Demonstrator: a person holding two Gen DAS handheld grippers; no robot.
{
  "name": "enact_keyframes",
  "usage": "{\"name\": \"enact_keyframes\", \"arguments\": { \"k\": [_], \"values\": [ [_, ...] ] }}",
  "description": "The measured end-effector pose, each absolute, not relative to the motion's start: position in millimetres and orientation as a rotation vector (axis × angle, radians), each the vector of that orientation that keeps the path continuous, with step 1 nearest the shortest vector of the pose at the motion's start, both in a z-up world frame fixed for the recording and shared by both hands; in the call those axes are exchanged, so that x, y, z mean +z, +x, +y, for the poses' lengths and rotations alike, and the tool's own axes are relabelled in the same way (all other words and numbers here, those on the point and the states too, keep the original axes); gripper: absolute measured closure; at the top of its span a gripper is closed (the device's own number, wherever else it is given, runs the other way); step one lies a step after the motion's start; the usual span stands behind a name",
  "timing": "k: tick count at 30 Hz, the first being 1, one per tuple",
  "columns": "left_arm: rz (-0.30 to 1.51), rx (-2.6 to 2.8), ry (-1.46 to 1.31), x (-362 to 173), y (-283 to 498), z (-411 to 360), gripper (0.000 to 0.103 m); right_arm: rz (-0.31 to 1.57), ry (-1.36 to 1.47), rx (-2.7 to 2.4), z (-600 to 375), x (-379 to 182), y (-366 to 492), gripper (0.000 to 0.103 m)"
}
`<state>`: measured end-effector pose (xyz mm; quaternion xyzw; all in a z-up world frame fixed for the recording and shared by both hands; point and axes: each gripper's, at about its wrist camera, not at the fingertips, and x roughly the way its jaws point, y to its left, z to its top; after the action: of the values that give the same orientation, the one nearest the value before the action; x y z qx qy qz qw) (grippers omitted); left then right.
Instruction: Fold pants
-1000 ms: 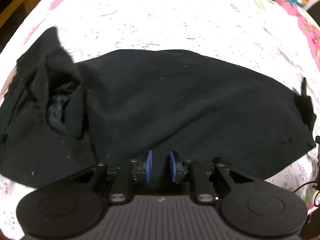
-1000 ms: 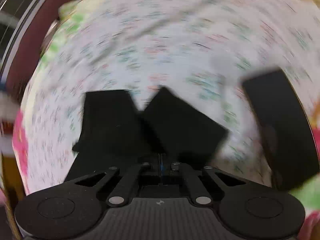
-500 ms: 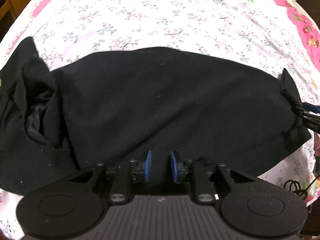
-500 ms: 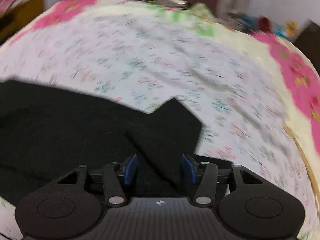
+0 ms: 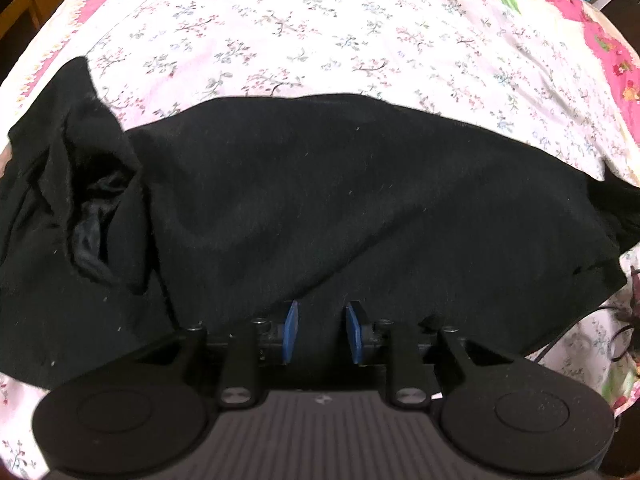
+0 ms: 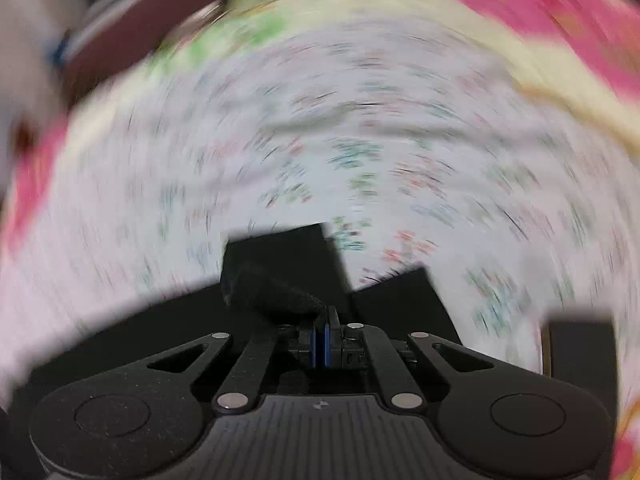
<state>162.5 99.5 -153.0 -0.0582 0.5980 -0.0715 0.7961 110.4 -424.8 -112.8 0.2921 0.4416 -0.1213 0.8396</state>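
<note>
The black pants (image 5: 320,208) lie spread across a floral bedsheet (image 5: 320,40), with the bunched waist end at the left (image 5: 92,216). My left gripper (image 5: 319,332) is open, its blue pads apart, just above the near edge of the pants. In the blurred right wrist view, my right gripper (image 6: 321,340) is shut on a hem corner of the pants (image 6: 280,268), which sticks up from between the pads.
The sheet's pink border runs along the left (image 5: 100,4) and right (image 5: 608,52) edges. A black cable (image 5: 580,328) lies at the right near the pants. A dark block (image 6: 580,352) shows at the right of the right wrist view.
My right gripper went from open around the pant hem to shut on it, and is swinging fast. My left gripper stayed open over the near edge.
</note>
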Motion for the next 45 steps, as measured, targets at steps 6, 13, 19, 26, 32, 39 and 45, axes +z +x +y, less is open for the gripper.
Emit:
{"name": "enact_keyframes", "arguments": {
  "k": [6, 13, 19, 26, 32, 39, 45],
  "values": [
    [1.23, -0.28, -0.068, -142.2, 174.6, 70.1, 0.068, 0.891, 0.853, -0.353, -456.1, -112.3, 74.1, 0.103],
    [1.233, -0.402, 0.033, -146.2, 181.6, 25.6, 0.068, 0.992, 0.896, -0.381, -445.9, -147.3, 50.1, 0.103],
    [1.261, -0.451, 0.084, -147.0, 180.3, -5.6, 0.067, 1.046, 0.849, -0.349, -440.3, -163.6, 49.4, 0.103],
    [1.235, -0.467, 0.095, -142.1, 173.5, -26.8, 0.067, 1.01, 0.98, -0.376, -450.9, -180.9, 30.7, 0.093],
    [1.147, -0.581, 0.197, -139.5, 156.3, -66.4, 0.067, 0.933, 1.126, -0.392, -465.0, -194.3, 33.6, 0.076],
    [1.024, -0.694, 0.4, -139.0, 139.7, -93.5, 0.06, 0.903, 1.153, -0.301, -468.4, -191.6, 50.4, 0.086],
    [0.935, -0.711, 0.635, -173.0, 131.8, -129.1, 0.056, 0.907, 1.249, -0.314, -481.2, -203.5, 44.3, 0.101]
  ]
}}
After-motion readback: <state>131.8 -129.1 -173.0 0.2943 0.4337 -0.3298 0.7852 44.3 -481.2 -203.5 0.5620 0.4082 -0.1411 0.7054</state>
